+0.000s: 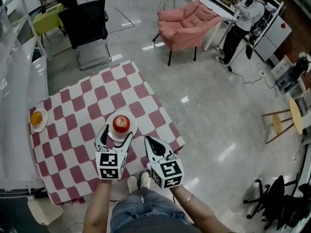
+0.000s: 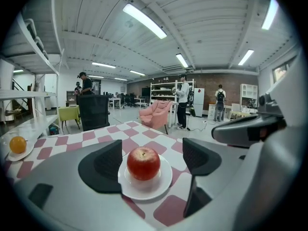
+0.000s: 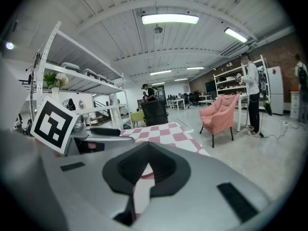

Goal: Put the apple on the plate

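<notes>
the apple [image 1: 121, 124] rests in the middle of the plate [image 1: 132, 118], the left gripper [image 1: 116, 133] spread wide either side of it without touching, likely to leave it free, while the right gripper [image 1: 149, 141] hangs pinched closed and empty beside the plate.

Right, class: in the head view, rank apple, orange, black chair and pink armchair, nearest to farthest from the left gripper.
1. Apple, just ahead.
2. Orange, left edge of the table.
3. Black chair, beyond the table.
4. Pink armchair, far right.
</notes>
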